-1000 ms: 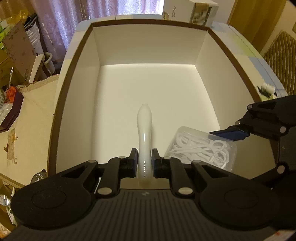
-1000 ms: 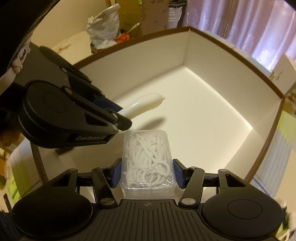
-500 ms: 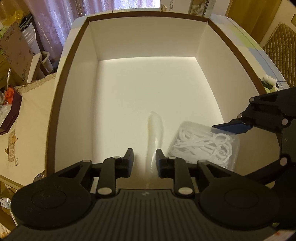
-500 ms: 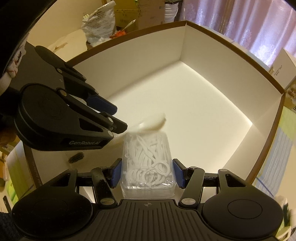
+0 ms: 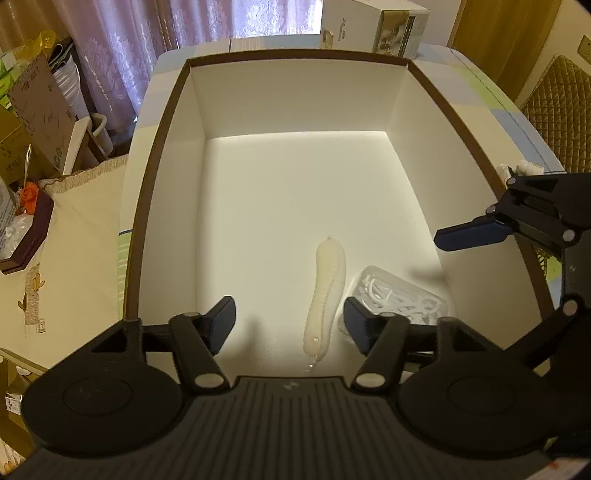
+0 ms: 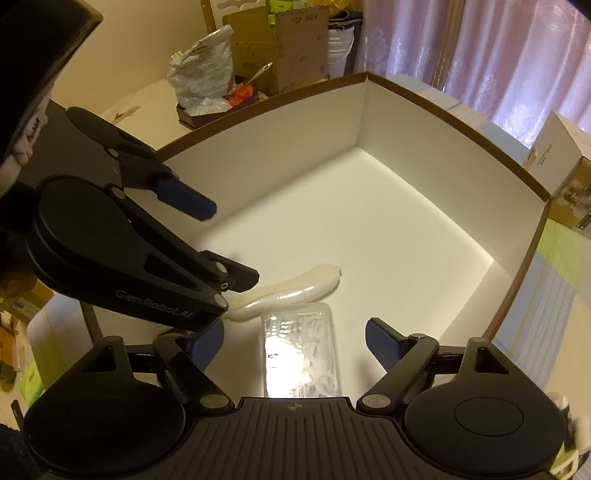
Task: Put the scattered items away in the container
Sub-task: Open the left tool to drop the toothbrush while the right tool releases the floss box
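Both grippers hang over a large cardboard box (image 5: 166, 155) with brown edges and a white interior. The left gripper (image 5: 290, 319) has its blue-padded jaws spread wide and holds nothing. A white curved tube-shaped item (image 5: 327, 295), perhaps a wrapped brush or similar, though the glare makes it hard to name, lies flat on the box floor between those jaws without touching either. Just beside it, to its right, lies a clear plastic case of dental floss picks (image 5: 399, 299), partly hidden behind the left gripper's right finger.

In the right wrist view the right gripper (image 6: 295, 341) is likewise wide open and empty; the floss pick case (image 6: 301, 358) lies on the floor between its fingers, apart from both pads, with a bright reflection on its lid. The white item (image 6: 291, 290) rests just beyond the case, one end close to or touching the case's far corner. The left gripper (image 6: 221, 251) reaches in from the left above that item's near end.

Outside the box stand a white carton (image 5: 373, 31) and lilac curtains (image 5: 147, 40).
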### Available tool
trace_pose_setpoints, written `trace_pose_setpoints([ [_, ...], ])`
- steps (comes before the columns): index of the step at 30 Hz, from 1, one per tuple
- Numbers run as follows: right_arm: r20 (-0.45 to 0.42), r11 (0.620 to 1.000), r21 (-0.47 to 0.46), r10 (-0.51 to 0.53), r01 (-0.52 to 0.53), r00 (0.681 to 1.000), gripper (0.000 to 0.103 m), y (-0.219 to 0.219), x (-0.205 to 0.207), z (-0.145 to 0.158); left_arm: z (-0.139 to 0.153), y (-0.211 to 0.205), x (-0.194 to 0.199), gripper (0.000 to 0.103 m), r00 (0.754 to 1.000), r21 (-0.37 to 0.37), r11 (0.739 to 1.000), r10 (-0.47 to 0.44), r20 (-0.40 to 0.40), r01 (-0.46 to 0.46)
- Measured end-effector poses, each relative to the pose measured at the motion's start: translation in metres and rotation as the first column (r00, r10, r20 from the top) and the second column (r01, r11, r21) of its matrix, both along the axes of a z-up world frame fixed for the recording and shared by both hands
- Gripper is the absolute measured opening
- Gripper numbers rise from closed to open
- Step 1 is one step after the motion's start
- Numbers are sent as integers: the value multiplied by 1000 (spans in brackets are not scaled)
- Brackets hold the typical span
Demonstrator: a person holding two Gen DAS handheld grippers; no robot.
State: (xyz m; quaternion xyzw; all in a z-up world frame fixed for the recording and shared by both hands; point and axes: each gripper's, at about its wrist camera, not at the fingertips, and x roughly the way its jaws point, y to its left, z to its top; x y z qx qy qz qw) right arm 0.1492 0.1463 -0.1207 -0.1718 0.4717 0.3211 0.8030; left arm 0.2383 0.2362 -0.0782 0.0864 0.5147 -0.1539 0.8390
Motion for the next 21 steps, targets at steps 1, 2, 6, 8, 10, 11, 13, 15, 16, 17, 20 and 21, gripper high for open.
trace_pose_setpoints([
  [1,3,1000,0,2,-2,1000,86,1,-6,5,2,-1,-2,66,1000,-2,1000,1,0,-1],
  [2,7,1000,0,2,-2,1000,88,1,-8,6,3,-1,-3,68,1000,-1,1000,1,2,-1],
  [6,34,1000,20,2,-2,999,97,-4,-16,15,11,1,-11,82,1000,4,1000,19,23,-19],
  [8,51,1000,31,-4,2,999,101,-6,-21,22,15,4,-17,87,999,-6,1000,31,28,-30],
  [10,64,999,42,-4,1,998,101,-9,-25,28,20,6,-21,91,998,-10,999,48,38,-48],
  [11,70,999,46,-4,1,998,101,-10,-28,31,23,6,-23,92,998,-12,998,54,41,-54],
  [13,81,999,50,-9,5,997,101,-13,-32,37,27,8,-27,92,997,-17,998,62,48,-61],
  [15,83,999,50,-14,10,996,101,-14,-34,40,32,9,-32,92,996,-14,998,67,58,-67],
  [16,83,999,51,-14,10,996,101,-16,-36,41,34,9,-34,93,996,-15,998,68,61,-67],
  [17,82,999,52,-13,9,997,101,-17,-37,43,36,9,-36,93,996,-16,997,70,64,-69],
  [20,79,999,53,-11,6,997,101,-19,-38,44,40,9,-41,93,995,-16,997,76,72,-75],
  [21,81,999,54,-12,7,997,101,-19,-38,44,41,9,-43,93,994,-15,997,78,74,-77],
])
